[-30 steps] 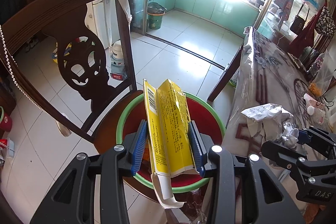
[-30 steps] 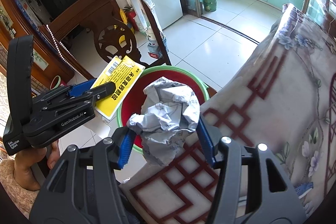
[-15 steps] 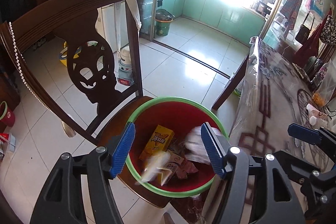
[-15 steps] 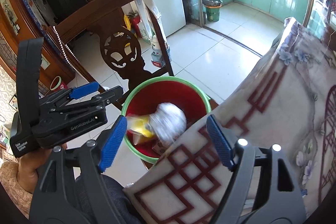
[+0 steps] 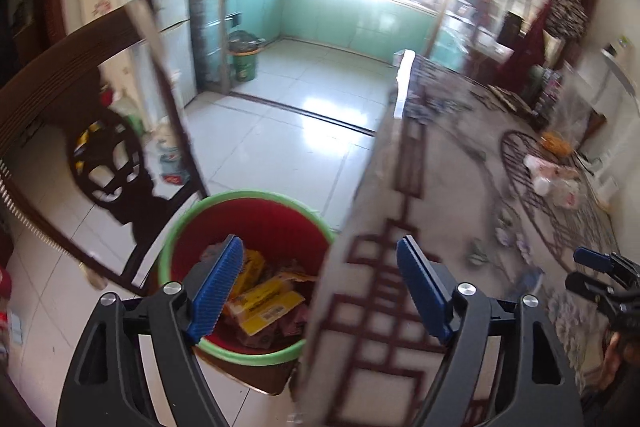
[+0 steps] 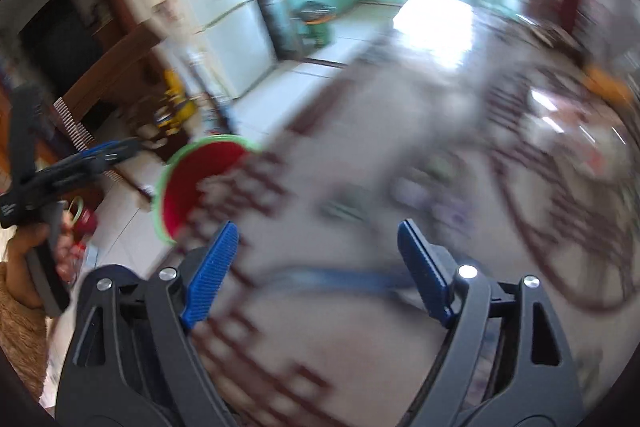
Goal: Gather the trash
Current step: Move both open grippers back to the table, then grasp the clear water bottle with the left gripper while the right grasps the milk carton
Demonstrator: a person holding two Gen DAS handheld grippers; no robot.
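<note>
Left gripper point(image 5: 320, 283): jaws spread wide, blue pads bare, nothing between them; it hangs over the edge where bin and table meet. Seen also from the right wrist camera at 9 o'clock, gripped by a bare hand point(image 6: 38, 243) with a tan sleeve

Right gripper point(image 6: 316, 271): jaws released and wide apart, holding nothing; poised above the patterned table cover. It shows in the left wrist view at 4 o'clock, only partly in frame

Trash bin point(image 5: 256, 217): red inside, green rim, standing on the seat of a dark wooden chair point(image 5: 108, 163) just beside the table edge; at 6 to 7 o'clock in the left wrist view, at 9 o'clock in the right wrist view, where the table hides part of it

Trash in bin: yellow packet point(image 5: 262, 305) with a barcode lying on top, flat and tilted; a second yellow box point(image 5: 252, 265) and brownish wrappers beside and under it. Other contents too blurred to tell

Table point(image 5: 452, 187): pale floral cover with dark red lattice borders, from 5 to 2 o'clock in the left wrist view. Small pale and orange items point(image 5: 554, 171) sit on it at 3 o'clock, well apart from both grippers; kind unclear

Beyond: white tiled floor point(image 5: 280, 139), white refrigerator point(image 6: 224, 15), green bin point(image 5: 244, 61) at the kitchen doorway at 11 o'clock. Right wrist view heavily blurred
</note>
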